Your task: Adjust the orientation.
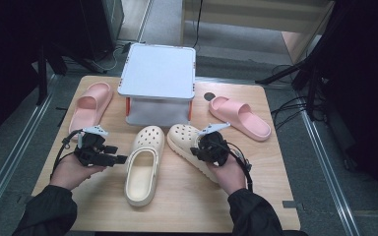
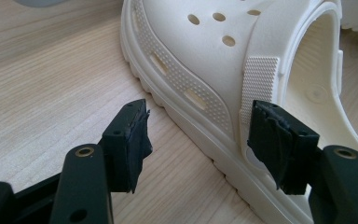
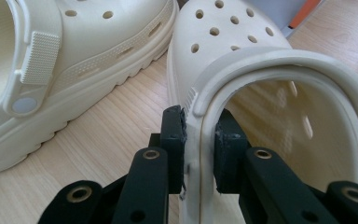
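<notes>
The right gripper (image 3: 199,149) is closed on the side wall of the right clog (image 3: 261,93), one jaw inside the opening, one outside. This clog sits on the table (image 1: 256,196), just beside the left clog (image 1: 142,164). To move it well, I think the grip must stay firm and the clog come up level, because the thin wall can bend and slip. The left gripper (image 2: 200,140) waits with jaws wide, next to the left clog. Farther back stand two pink slippers (image 1: 91,105) and a grey stand (image 1: 158,73).

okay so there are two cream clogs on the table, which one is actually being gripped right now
The right-hand cream clog: the right gripper pinches the rim of its opening. The other cream clog lies free beside the open left gripper.
</notes>
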Demonstrator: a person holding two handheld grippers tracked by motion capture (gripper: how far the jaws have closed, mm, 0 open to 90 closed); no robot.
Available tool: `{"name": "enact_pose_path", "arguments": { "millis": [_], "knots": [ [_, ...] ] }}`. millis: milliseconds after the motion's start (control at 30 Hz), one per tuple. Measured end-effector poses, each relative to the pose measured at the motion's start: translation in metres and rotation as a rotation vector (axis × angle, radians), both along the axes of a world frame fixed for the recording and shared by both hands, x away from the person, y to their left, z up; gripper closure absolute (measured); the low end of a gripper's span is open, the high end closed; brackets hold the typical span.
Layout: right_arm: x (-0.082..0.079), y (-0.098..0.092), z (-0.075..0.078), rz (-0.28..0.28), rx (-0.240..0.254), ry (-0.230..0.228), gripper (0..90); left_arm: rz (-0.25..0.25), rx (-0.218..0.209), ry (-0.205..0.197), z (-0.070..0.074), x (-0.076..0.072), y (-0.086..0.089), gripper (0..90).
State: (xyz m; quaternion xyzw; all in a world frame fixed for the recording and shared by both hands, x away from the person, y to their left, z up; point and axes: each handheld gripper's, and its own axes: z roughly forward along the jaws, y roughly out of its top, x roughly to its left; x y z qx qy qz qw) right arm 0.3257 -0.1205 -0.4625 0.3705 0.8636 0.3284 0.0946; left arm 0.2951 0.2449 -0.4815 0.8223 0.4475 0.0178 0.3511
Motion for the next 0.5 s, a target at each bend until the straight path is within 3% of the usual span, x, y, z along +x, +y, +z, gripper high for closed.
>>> {"name": "enact_pose_path", "arguments": {
  "millis": [200, 500],
  "knots": [
    [-0.007, 0.012, -0.004, 0.008, -0.021, -0.006, 77.2, -0.006, 0.001, 0.001, -0.001, 0.0, -0.001, 37.2],
    [-0.013, 0.021, -0.008, 0.021, 0.003, 0.016, 74.6, -0.016, 0.003, 0.007, -0.002, 0.0, -0.003, 37.7]
  ]
}}
